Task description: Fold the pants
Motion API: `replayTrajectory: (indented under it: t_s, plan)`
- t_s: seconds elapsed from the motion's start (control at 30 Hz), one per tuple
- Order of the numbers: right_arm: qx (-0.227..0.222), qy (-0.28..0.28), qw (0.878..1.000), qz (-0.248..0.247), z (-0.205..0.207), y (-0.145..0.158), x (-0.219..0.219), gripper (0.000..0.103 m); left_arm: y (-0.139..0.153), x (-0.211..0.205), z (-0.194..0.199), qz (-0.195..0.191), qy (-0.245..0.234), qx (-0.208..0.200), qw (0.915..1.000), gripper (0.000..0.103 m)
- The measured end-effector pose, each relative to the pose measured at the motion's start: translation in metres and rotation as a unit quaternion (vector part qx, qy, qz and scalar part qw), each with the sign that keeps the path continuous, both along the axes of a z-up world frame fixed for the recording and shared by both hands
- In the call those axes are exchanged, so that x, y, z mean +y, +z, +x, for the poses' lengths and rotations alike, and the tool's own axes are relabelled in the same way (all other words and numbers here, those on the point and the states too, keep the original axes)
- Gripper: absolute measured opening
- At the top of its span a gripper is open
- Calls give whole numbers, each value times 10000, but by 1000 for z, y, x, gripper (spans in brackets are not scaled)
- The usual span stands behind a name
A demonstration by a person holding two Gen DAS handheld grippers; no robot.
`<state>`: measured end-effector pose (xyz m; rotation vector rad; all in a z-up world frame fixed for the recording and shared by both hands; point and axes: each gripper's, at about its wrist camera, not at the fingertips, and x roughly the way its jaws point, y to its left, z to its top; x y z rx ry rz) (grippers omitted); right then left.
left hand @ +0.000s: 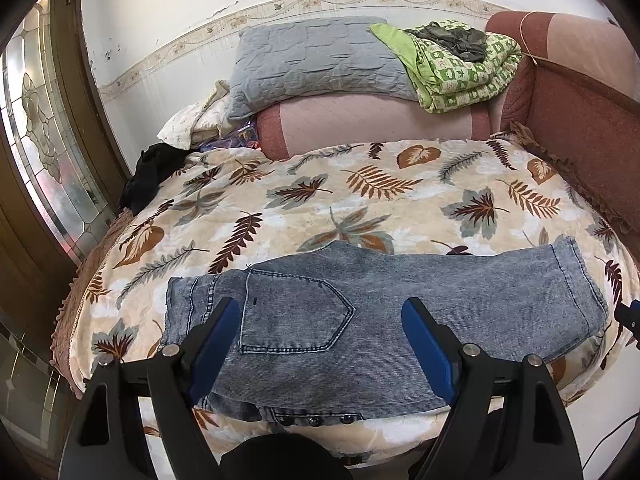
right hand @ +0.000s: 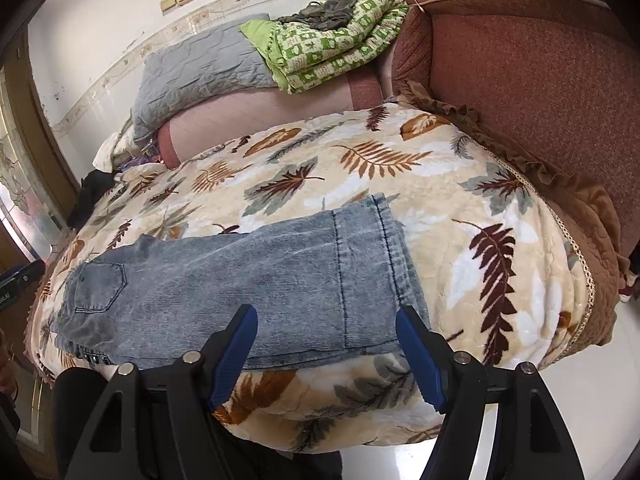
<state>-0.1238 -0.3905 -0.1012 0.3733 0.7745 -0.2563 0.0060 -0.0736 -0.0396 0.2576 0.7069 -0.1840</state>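
Jeans (left hand: 400, 312) are lying flat at the bed's (left hand: 360, 200) 6 o'clock edge, both tools, left (left hand: 322, 334) and right (right hand: 326, 340), hovering wide apart, gripping nothing. Grabbing just one layer could be dragging the fold crooked.

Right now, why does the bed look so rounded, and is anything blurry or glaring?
Left wrist view: fisheye bending bulges the leaf-patterned fleece blanket and curves the wall border; the faded blue denim pants look sharp. Right wrist view: same bulge; daylight glares on the glossy white floor. Corners go dark in both.
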Motion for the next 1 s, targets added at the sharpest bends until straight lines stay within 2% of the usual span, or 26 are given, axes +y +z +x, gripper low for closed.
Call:
replayTrajectory:
  t_s: [0.17, 0.47, 0.73, 0.83, 0.97, 1.0]
  plan:
    - [42, -109, 9999, 42, -4, -3, -10, 75, 0, -7, -1, -1, -101, 52, 9999, 84]
    - [87, -233, 9997, -22, -15, -2, -21, 75, 7, -21, -9, 63, -322, -104, 9994, 84]
    - [104, -176, 9998, 44, -15, -8, -19, 75, 5, -18, -12, 40, -225, -160, 9996, 84]
    - [85, -193, 9998, 72, -16, -9, -20, 75, 13, -12, -18, -275, -43, -398, 9988, 83]
    - [82, -252, 9996, 93, -19, -10, -24, 75, 16, 10, -16, -1284, 356, -182, 9909, 83]
    - [73, -261, 9996, 87, -20, -10, -25, 75, 15, 14, -16, -1423, 475, -138, 9886, 83]
